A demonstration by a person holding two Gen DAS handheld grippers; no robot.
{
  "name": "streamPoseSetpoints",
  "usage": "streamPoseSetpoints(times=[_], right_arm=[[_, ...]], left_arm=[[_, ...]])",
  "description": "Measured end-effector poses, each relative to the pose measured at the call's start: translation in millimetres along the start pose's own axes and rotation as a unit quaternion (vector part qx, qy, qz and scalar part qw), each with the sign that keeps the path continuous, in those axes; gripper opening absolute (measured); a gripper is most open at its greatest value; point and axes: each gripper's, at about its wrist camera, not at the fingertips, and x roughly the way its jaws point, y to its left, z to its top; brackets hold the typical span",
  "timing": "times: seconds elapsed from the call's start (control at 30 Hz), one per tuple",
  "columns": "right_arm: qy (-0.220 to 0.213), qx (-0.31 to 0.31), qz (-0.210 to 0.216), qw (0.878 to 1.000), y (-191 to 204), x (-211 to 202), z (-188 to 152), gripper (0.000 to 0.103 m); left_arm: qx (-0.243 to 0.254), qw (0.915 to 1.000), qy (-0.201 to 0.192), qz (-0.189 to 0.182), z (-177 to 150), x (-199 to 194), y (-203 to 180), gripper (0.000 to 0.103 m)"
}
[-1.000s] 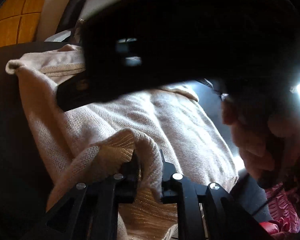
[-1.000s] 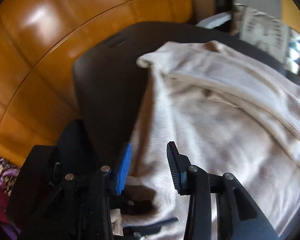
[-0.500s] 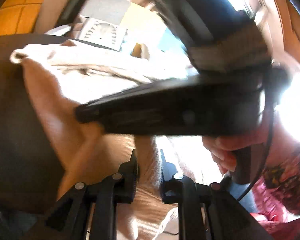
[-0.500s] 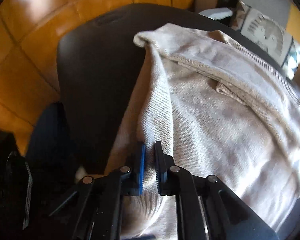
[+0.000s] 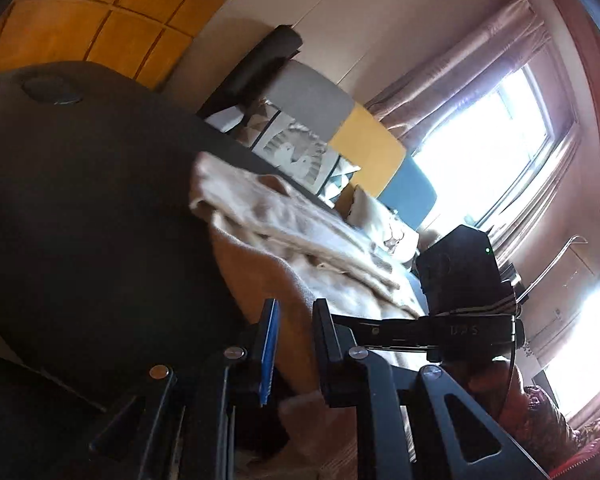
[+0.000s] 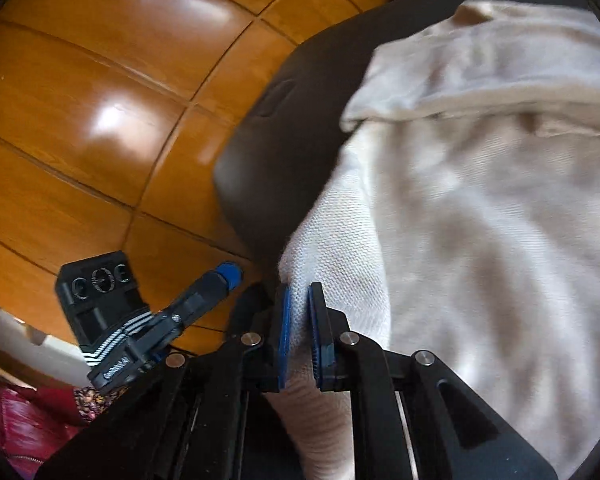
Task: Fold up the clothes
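A cream knit sweater (image 6: 480, 200) lies on a dark round table (image 6: 292, 128). My right gripper (image 6: 299, 322) is shut on the sweater's near left edge, with fabric pinched between its blue pads. In the left wrist view the sweater (image 5: 300, 232) spreads across the dark table (image 5: 80, 200). My left gripper (image 5: 295, 328) is shut on a fold of the sweater that runs between its fingers. The right gripper's body (image 5: 460, 304) shows just to its right. The left gripper's body (image 6: 140, 320) shows at the lower left of the right wrist view.
An orange tiled floor (image 6: 100, 120) lies to the left of the table. A sofa with grey, yellow and blue cushions (image 5: 340, 140) stands behind the table. A bright window with curtains (image 5: 492, 128) is at the right. The person's patterned red clothing (image 5: 548, 420) is at the lower right.
The right gripper has shut on the sweater's edge. Both grippers have lifted and swung with the fabric; the right gripper has moved out from in front of the left camera.
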Motion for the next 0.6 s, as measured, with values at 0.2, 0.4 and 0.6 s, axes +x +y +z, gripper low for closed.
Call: streamPoseSetpoints(times=[0.2,0.4,0.6], right_arm=[[0.039,0.016,0.028,0.999,2.0,56.6,1.2,0.009],[0.046,0.004,0.019,0.999,12.8,90.9,1.4,0.009],[-0.009,-0.075,-0.089,0.993,36.5,52.8,5.9,0.011]], left_arm=[[-0.111,0.9935,0.023,0.008,-4.1,-18.5,42.6,0.019],[-0.14,0.9896,-0.001,0.032,-2.4,-27.3,58.5,0.019],[-0.158,0.9865,0.032,0.031,4.4,-19.4,70.6,0.02]])
